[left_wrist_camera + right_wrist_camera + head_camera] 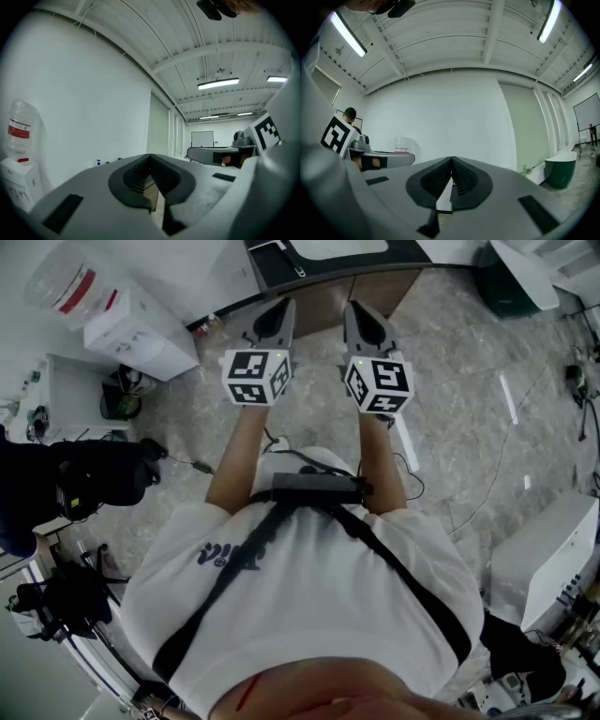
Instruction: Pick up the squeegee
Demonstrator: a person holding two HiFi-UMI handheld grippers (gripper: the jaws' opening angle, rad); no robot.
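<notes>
The marbled floor (469, 427) fills the head view, with the person's white-shirted torso (309, 606) at 6 o'clock. A water dispenser (131, 329) stands at 10 o'clock. Near 12 o'clock, the left hand-held gripper (275, 315) and right hand-held gripper (364, 320) are level, side by side (both clenched on nothing). The squeegee cannot be made out in any view.

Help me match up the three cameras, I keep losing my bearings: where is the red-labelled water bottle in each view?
Head view: water bottle in the top left corner, on its white dispenser.
Left gripper view: at the far left edge, mid-height.
Right gripper view: small, left of centre.
Shared landmark: the white wall behind it.
</notes>
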